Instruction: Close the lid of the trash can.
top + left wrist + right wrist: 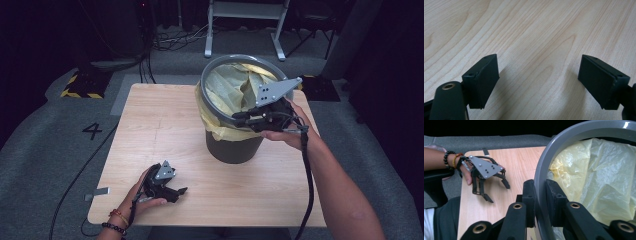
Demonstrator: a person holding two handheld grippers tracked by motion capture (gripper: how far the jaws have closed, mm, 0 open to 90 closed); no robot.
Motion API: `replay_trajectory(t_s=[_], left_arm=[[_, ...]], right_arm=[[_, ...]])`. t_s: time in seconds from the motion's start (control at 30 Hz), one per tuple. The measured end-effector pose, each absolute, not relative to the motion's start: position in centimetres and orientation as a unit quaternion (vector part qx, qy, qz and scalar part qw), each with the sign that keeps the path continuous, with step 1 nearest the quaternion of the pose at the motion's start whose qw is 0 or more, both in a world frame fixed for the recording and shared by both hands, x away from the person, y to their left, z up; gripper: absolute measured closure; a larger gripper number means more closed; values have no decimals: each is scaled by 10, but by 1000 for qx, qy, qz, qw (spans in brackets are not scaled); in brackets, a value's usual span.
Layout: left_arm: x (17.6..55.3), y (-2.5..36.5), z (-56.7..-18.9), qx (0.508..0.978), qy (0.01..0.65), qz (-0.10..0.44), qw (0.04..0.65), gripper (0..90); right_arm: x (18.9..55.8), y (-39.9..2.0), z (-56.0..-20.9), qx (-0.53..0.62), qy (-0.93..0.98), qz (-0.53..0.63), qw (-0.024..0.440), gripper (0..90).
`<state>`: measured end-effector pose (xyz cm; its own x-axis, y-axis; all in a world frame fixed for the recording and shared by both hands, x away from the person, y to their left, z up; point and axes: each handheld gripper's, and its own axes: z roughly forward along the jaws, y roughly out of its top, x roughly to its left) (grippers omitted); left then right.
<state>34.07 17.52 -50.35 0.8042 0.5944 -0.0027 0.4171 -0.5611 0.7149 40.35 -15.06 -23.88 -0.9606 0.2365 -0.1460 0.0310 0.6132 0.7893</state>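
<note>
here right gripper (540, 202) clamps bin rim (541, 175).

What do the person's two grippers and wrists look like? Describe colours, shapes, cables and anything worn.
Both grippers, left gripper and right gripper, are black with flat rectangular pads and brass-coloured pivot pins. Each carries a grey triangular plate with small holes and trails a black cable. The left wrist wears beaded bracelets, dark and orange.

The bin's (233, 145) inside bottom is hidden by the yellow bag (227, 87); in the right gripper view, its rim (541, 170) is cut off at the edges.
</note>
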Motion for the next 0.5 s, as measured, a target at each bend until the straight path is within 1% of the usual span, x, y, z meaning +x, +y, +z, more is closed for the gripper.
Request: replay_trajectory(t_s=[0.2,0.5], left_arm=[[341,175,-504,875,289,120,369,168],[341,175,-504,875,289,119,369,168]], right_arm=[[402,-153,-240,73,892,432,106,789],[401,-147,-240,75,891,432,117,781]])
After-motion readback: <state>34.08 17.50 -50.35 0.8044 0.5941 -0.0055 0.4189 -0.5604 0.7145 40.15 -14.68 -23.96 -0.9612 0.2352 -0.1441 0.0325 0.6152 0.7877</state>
